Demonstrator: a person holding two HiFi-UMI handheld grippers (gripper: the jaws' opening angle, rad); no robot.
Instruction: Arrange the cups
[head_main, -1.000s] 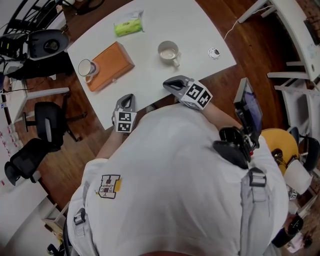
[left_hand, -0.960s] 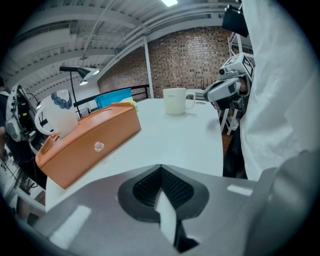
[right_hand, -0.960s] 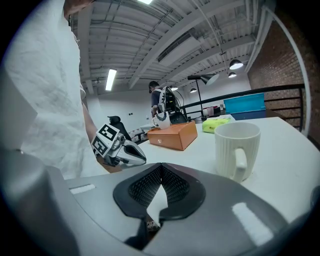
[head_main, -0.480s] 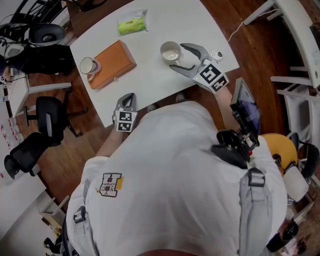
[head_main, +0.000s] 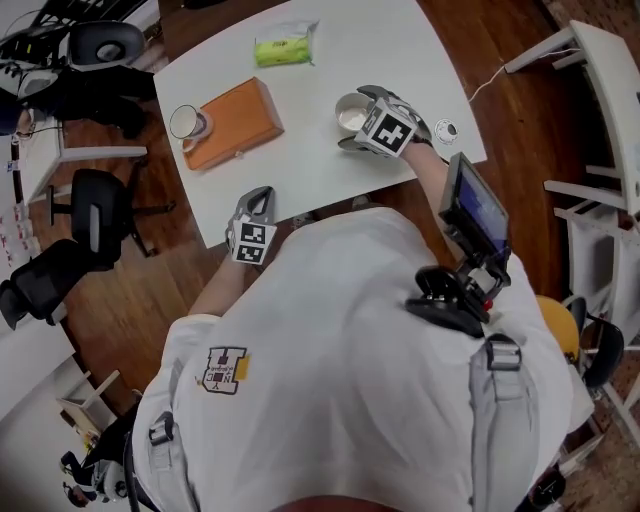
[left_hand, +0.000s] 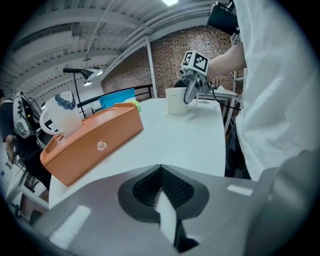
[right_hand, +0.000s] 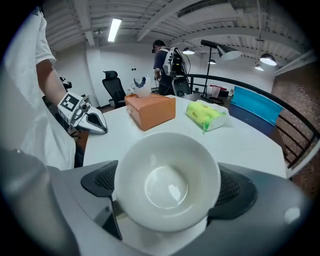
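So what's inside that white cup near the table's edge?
Nothing: the white cup looks empty, and the right gripper view shows its glossy bottom bare. The patch of table beneath it is covered.

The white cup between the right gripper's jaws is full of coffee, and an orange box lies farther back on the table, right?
No: the white cup is empty, as the right gripper view shows. It does sit between the opening jaws of the right gripper, with the orange box farther back on the table.
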